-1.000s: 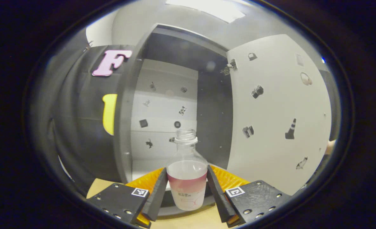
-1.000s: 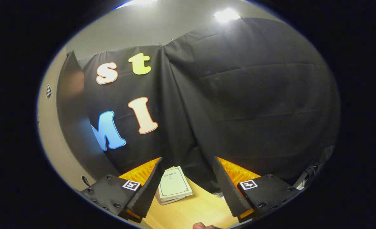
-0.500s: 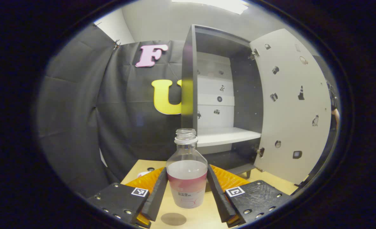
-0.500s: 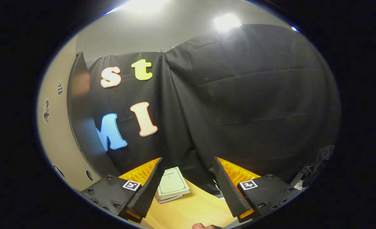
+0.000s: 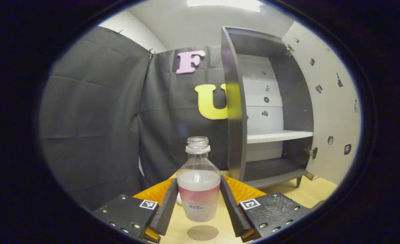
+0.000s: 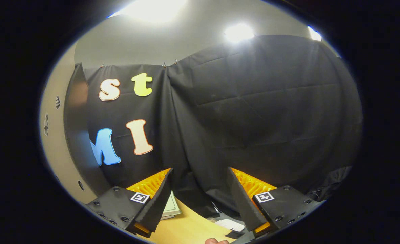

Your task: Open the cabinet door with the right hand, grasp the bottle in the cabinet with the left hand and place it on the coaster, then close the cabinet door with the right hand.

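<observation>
Open cabinet door [image 5: 335, 112] (right) blocks passage.

One bottle [image 5: 198, 184], one cabinet [image 5: 254, 101] (door [image 5: 335, 112] open), one coaster [image 5: 202, 232], two tools [image 5: 198, 203] [image 6: 198, 200]

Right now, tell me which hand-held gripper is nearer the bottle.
Left. The left hand-held gripper has the bottle clamped between its fingers, above the table. The right hand-held gripper is open, facing the booth wall, no bottle near it.

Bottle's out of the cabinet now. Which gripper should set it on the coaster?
Left. The left gripper is shut on the bottle, which hangs just above the wooden table. The right gripper is open and empty, facing the black cloth.
</observation>
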Available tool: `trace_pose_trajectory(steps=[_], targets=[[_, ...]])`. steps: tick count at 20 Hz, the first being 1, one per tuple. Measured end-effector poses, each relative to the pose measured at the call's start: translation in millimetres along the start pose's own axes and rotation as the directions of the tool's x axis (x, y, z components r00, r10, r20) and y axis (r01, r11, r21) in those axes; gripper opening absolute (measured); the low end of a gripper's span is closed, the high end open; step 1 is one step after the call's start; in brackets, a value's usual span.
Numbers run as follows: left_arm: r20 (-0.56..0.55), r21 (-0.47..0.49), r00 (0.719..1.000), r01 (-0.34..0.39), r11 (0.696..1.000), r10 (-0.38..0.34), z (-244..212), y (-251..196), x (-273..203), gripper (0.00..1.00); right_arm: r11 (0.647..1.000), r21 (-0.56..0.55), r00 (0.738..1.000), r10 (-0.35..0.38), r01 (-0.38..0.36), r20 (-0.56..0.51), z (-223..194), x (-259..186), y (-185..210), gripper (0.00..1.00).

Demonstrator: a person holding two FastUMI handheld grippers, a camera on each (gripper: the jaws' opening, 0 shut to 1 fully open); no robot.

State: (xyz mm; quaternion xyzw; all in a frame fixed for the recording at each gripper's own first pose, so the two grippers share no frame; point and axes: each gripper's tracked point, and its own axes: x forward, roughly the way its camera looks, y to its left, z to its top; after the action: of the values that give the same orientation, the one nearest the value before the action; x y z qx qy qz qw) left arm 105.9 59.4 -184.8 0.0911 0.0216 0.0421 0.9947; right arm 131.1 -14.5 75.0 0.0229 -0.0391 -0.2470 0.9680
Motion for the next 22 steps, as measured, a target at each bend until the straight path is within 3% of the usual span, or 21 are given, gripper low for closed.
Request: trace_pose_trajectory(steps=[5, 6, 8, 11, 12, 15, 21, 22], targets=[[-0.035, 0.049, 0.997, -0.068, 0.996, 0.07, -48, -22, -5, 0.73, 0.997, -0.075, 1.0, 0.006, -0.006, 0.0, -5, 18, -16, 0.97], [-0.035, 0.051, 0.997, -0.074, 0.996, 0.076, -57, -24, -7, 0.72, 0.994, -0.106, 1.0, 0.007, -0.007, 0.002, -6, 19, -17, 0.92], [-0.035, 0.049, 0.996, -0.085, 0.995, 0.086, -71, -25, -6, 0.73, 0.988, -0.151, 1.0, 0.009, -0.007, 0.01, -3, 21, -19, 0.97], [-0.047, 0.066, 0.993, -0.102, 0.993, 0.105, -102, -27, 5, 0.73, 0.989, -0.149, 0.999, 0.005, 0.0, 0.032, 4, 23, -16, 0.97], [-0.053, 0.064, 0.993, -0.105, 0.992, 0.109, -111, -25, 9, 0.73, 0.991, -0.137, 0.999, 0.004, 0.001, 0.032, 3, 22, -16, 0.92], [-0.054, 0.058, 0.991, -0.116, 0.992, 0.119, -132, -20, 14, 0.72, 0.993, -0.121, 1.0, 0.009, -0.01, -0.007, -13, 15, -12, 0.97], [-0.05, 0.003, 0.992, -0.114, 0.993, 0.114, -154, -32, 13, 0.72, 0.99, -0.137, 0.997, -0.035, 0.025, -0.075, -42, 3, -17, 0.92], [-0.055, -0.001, 0.992, -0.116, 0.993, 0.115, -154, -33, 14, 0.73, 0.99, -0.136, 0.996, -0.035, 0.024, -0.078, -42, 1, -17, 0.97]])
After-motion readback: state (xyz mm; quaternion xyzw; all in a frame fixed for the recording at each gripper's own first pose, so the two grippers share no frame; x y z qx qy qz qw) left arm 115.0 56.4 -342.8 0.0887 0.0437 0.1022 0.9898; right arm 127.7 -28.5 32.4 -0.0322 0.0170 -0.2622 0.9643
